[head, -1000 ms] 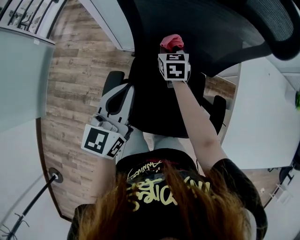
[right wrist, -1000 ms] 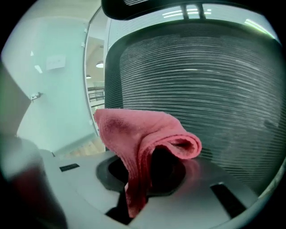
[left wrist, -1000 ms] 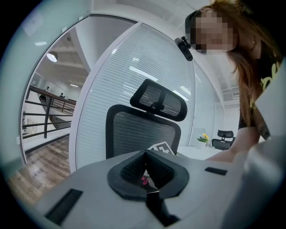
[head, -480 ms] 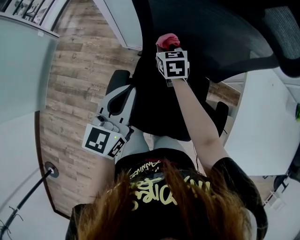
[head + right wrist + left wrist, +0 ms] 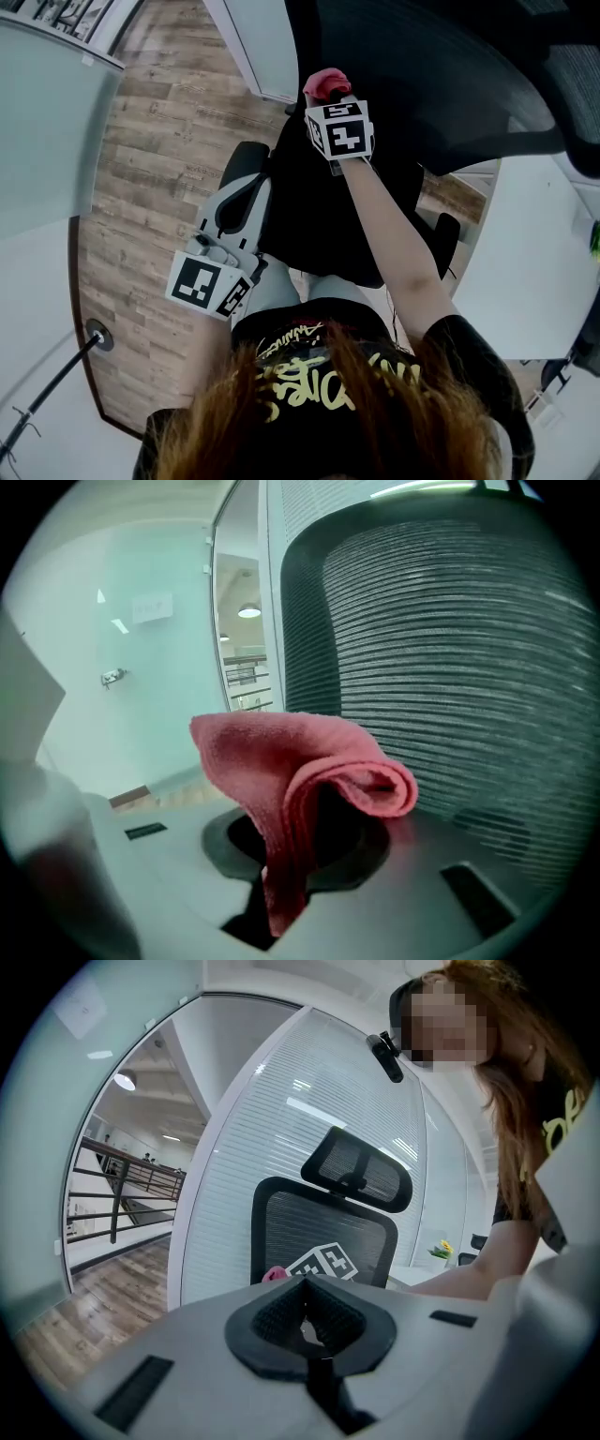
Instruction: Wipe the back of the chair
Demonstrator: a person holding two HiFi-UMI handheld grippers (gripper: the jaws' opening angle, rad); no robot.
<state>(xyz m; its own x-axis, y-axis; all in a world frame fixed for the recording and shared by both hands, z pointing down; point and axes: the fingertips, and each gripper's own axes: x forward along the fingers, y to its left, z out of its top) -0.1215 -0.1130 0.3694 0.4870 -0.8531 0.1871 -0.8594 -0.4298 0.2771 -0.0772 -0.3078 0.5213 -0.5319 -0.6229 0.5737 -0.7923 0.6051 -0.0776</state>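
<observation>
The black mesh chair back (image 5: 441,66) fills the top of the head view. My right gripper (image 5: 330,97) is shut on a folded pink cloth (image 5: 323,83) and holds it against the left edge of the chair back. In the right gripper view the pink cloth (image 5: 300,771) rises from my right gripper (image 5: 305,841), with the chair's ribbed mesh (image 5: 450,658) close on the right. My left gripper (image 5: 242,185) hangs low at the left, apart from the chair back, shut with nothing in it. The left gripper (image 5: 305,1321) looks at the chair back (image 5: 323,1232) and headrest (image 5: 361,1171).
Wood-plank floor (image 5: 150,159) lies to the left. A white desk (image 5: 525,272) stands at the right, beside the chair's armrest (image 5: 441,236). A frosted glass partition (image 5: 47,122) runs along the left, and a black stand's leg (image 5: 47,398) crosses the lower left.
My right gripper has slid the pink cloth a little to the left along the chair back. The left gripper has stayed where it was.
</observation>
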